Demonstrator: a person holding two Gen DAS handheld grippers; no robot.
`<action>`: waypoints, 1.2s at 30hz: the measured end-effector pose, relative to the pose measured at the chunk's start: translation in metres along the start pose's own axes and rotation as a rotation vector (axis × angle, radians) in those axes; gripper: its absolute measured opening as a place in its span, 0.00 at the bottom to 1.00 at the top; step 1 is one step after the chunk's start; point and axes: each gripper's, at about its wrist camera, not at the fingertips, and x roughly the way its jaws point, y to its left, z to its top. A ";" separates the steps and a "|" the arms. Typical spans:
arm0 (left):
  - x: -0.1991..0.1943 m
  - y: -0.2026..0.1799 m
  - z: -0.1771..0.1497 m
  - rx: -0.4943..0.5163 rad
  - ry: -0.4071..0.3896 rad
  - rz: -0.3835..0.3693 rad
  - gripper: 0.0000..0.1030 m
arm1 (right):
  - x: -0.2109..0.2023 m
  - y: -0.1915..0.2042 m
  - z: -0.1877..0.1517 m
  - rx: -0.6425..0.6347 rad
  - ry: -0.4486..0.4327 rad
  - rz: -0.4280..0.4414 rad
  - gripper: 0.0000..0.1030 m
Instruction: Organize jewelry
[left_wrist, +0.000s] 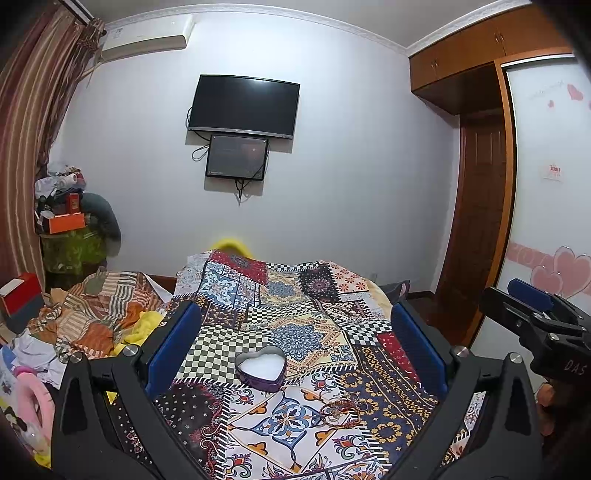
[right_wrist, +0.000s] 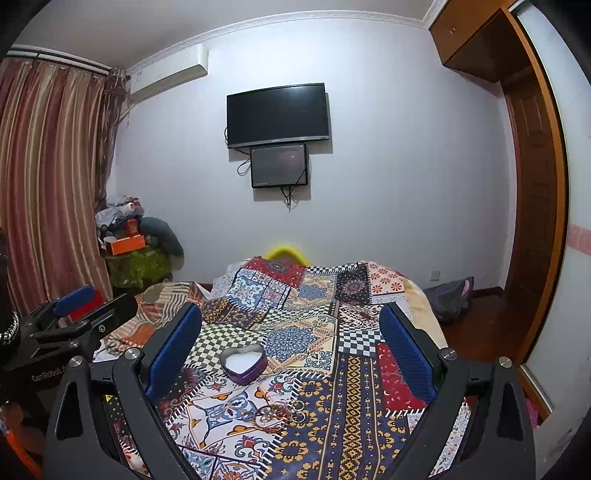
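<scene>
Both claws, left (left_wrist: 295, 347) and right (right_wrist: 290, 343), hang spread and empty over the bed (right_wrist: 354, 424). The jewelry (right_wrist: 275, 413) lies mid-bed, just before the heart tin (right_wrist: 244, 363): light, limp, tangle-prone strands, probably best pinched at a bunched loop.

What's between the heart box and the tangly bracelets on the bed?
Only bare patterned bedspread lies between the heart box and the bracelets. Both wrist views show this.

Both wrist cameras look forward, low over the patterned bedspread (left_wrist: 295, 314), toward the wall television (right_wrist: 277, 114).
</scene>
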 end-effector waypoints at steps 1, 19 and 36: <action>0.000 0.000 0.000 0.001 -0.001 0.000 1.00 | 0.000 -0.001 0.001 0.000 0.002 0.001 0.93; -0.002 -0.001 0.002 0.007 -0.003 -0.006 1.00 | 0.001 -0.001 0.001 0.002 0.005 0.003 0.93; -0.002 -0.003 0.002 0.007 -0.003 -0.007 1.00 | 0.002 0.006 -0.008 0.009 0.009 0.003 0.93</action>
